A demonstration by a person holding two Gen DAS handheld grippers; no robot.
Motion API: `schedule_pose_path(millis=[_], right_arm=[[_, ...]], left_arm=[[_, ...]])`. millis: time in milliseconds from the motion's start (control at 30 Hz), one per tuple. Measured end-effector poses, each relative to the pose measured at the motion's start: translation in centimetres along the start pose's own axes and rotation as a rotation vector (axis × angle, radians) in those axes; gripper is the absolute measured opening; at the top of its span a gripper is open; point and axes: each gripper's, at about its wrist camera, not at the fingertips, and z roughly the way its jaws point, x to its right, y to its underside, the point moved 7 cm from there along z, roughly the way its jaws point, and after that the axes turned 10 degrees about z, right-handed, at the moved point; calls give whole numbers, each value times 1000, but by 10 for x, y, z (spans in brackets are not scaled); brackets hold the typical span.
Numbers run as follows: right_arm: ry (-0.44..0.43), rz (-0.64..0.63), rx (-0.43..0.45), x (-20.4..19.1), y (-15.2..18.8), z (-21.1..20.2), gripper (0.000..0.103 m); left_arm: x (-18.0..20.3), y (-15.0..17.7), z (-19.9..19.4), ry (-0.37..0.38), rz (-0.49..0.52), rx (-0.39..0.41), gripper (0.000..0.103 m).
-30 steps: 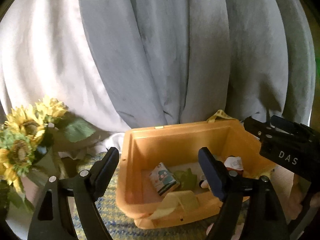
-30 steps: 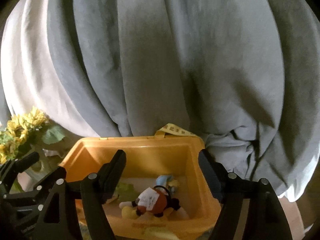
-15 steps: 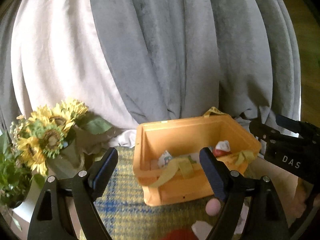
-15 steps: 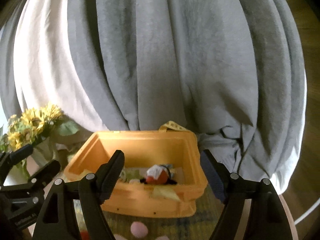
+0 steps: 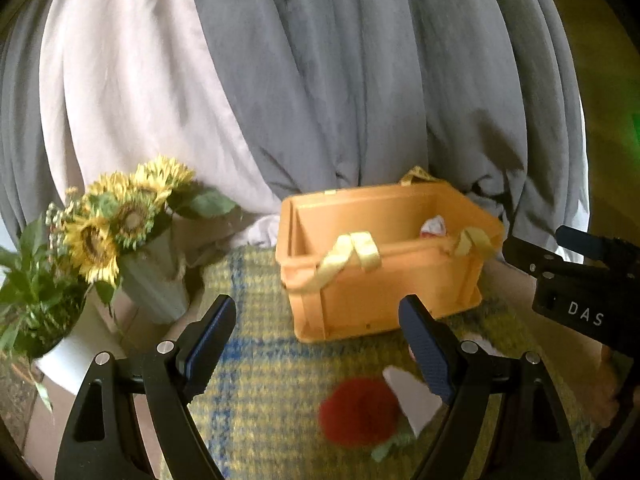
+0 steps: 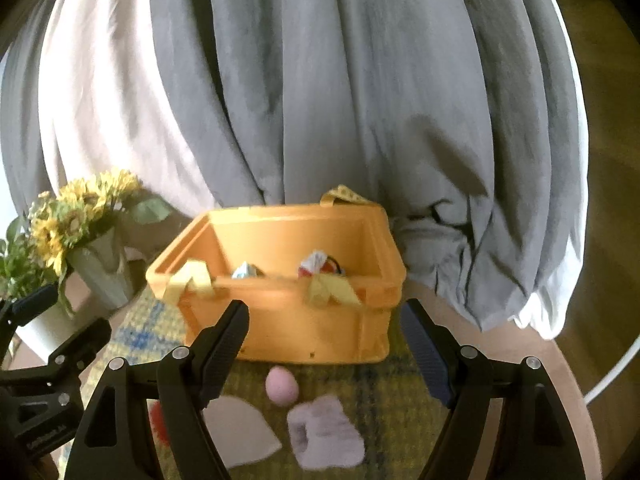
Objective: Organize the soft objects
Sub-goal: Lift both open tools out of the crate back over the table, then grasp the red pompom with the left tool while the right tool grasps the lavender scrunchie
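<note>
Left tongs [image 5: 316, 332]: open, empty, above the checked mat [image 5: 260, 380].
Right tongs [image 6: 324, 334]: open, empty.
Orange crate [image 6: 320, 332]: far on the mat, toys inside.
Loose soft things: red pompom [image 5: 356, 412], pink egg [image 6: 281, 385], grey plush [image 6: 326, 438] near the crate.
Sunflowers [image 5: 120, 216]: far left.

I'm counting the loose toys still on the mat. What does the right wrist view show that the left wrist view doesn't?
Only the right wrist view: a pink egg and a pale fluffy toy lying apart on the mat. Only the left wrist view: the red pompom in full. Both: the orange bin, the sunflowers, the grey curtain.
</note>
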Motion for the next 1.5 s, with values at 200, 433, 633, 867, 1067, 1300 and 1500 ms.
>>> schedule_pose_path(millis=[200, 433, 633, 867, 1067, 1300, 1500], right_arm=[[4, -8, -41, 2, 22, -8, 79], [-4, -20, -86, 2, 42, -12, 79], [-2, -23, -126, 4, 60, -11, 79], [19, -44, -176, 8, 83, -3, 79], [40, -57, -221, 9, 100, 8, 79], [47, -43, -292, 10, 118, 26, 79], [66, -55, -322, 9, 126, 44, 79]], left_arm=[[5, 24, -7, 7, 3, -42, 84], [9, 47, -13, 13, 2, -88, 84], [15, 66, -10, 29, -1, -131, 84], [22, 88, 2, 61, 3, -187, 84], [27, 104, 16, 98, 18, -216, 83], [30, 112, 38, 159, 8, -218, 83], [31, 116, 59, 174, 13, -240, 83]])
